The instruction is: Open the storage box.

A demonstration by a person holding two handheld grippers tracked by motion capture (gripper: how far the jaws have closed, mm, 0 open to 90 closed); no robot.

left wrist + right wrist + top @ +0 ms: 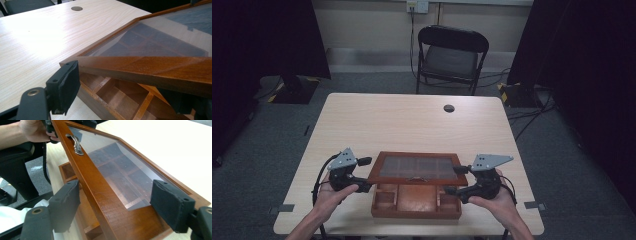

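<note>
A brown wooden box (416,202) with several compartments sits at the table's near edge. Its glass-paned lid (414,167) is tilted up, front rail raised, with a small metal handle (75,143) on that rail. My left gripper (364,176) is at the lid's front left corner. In the left gripper view (122,85) one pad touches the corner and the other jaw sits under the lid (150,67). My right gripper (455,180) holds the front right corner. In the right gripper view (117,200) one pad is below the lid (107,202) and one above.
The light wooden table (412,125) has a round cable hole (449,108) near its far edge. A black folding chair (451,55) stands behind it. Dark curtains hang at both sides and cables lie on the grey floor at the right.
</note>
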